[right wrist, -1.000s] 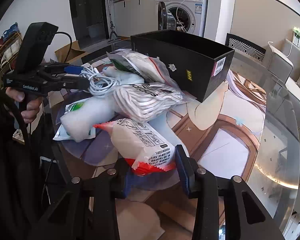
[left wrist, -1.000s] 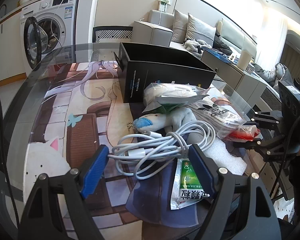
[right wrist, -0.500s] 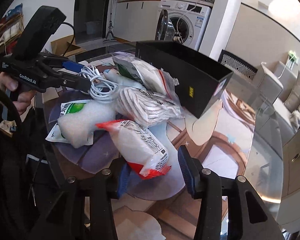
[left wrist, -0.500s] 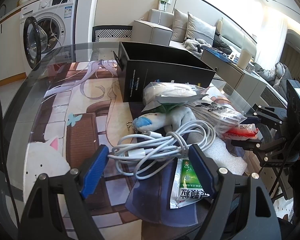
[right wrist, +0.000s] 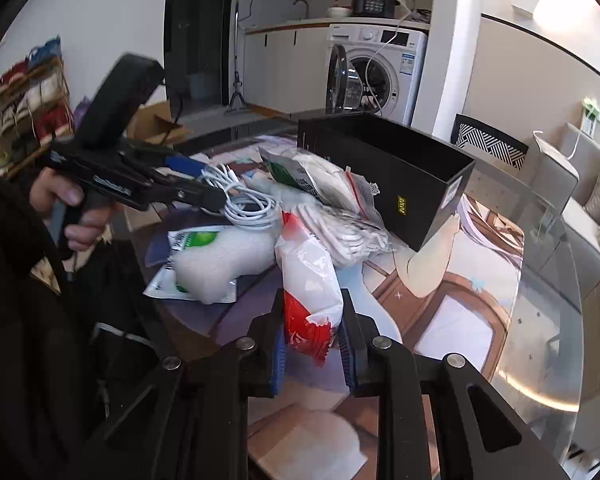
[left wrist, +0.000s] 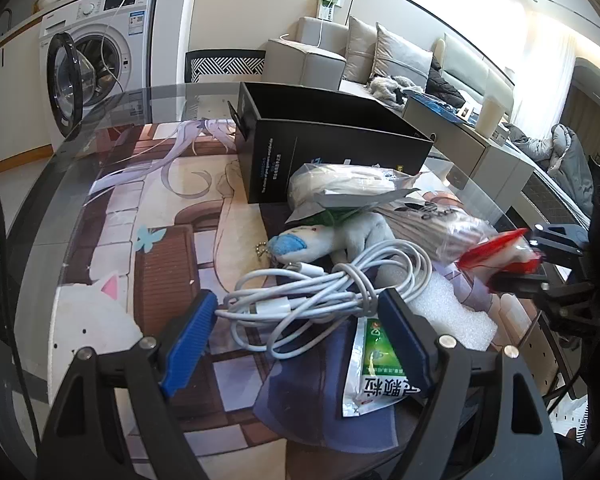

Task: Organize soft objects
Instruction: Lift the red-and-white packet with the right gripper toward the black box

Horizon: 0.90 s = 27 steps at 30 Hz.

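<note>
Living room on one side, laundry corner on the other, and between them the glass counter (left wrist: pixel 100 152) with a printed cartoon mat (left wrist: pixel 148 240) spread under everything. Over by the wall, the washing machine (left wrist: pixel 96 52) stands with its door swung open; across the room, a grey sofa (left wrist: pixel 340 56) with cushions. On the counter, the biggest item is the open black box (left wrist: pixel 320 152), sitting at the far edge of the heap, its near wall right behind the pile. And what a pile: a clear bag of white cloth (left wrist: pixel 348 188) lies on top just in front of the box, a second clear bag of striped fabric (right wrist: pixel 340 228) beside it, a grey plush toy (left wrist: pixel 332 240) with a blue patch below them, a white foam block (right wrist: pixel 220 264) resting on a green-printed sachet (left wrist: pixel 380 368). Now the left tongs (left wrist: pixel 296 332), jaws spread wide, straddle the coiled white cable (left wrist: pixel 324 292) without pinching it; the cable lies draped over the plush and the foam, directly in their way. The right tongs (right wrist: pixel 312 344) have just been closing and are now clenched on the red-and-white packet (right wrist: pixel 308 280), gripping its red end, the packet standing tilted upright at the near edge of the pile, the striped bag just behind it. A hand (right wrist: pixel 72 216) grips the left tool's handle.
</note>
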Each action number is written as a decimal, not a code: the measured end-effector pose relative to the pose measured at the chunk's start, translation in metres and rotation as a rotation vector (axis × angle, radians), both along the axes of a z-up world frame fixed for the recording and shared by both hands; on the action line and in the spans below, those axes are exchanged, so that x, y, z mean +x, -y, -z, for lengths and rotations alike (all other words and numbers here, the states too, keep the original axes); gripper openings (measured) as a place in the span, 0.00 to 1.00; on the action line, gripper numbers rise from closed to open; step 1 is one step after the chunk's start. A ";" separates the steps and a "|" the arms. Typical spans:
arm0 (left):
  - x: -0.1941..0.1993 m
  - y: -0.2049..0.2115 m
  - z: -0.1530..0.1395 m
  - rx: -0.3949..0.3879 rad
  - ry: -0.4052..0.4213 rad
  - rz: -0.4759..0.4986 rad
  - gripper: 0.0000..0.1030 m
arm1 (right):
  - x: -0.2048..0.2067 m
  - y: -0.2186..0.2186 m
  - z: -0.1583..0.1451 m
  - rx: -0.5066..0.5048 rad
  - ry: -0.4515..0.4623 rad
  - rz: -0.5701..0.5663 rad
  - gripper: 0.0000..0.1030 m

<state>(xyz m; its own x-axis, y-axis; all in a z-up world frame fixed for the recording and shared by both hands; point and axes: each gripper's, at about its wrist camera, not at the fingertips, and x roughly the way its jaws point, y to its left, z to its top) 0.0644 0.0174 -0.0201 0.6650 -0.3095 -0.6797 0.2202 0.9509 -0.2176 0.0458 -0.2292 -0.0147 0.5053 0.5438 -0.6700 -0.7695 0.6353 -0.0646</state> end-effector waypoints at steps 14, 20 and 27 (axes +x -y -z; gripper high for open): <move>-0.006 0.003 -0.011 0.055 0.043 0.027 0.87 | -0.017 0.024 -0.021 0.107 0.007 0.079 0.22; -0.010 0.028 -0.015 0.239 0.127 0.083 0.87 | -0.014 0.024 -0.022 0.103 0.010 0.077 0.22; 0.001 0.040 -0.009 0.310 0.094 0.160 0.87 | -0.009 0.020 -0.020 0.090 0.003 0.067 0.22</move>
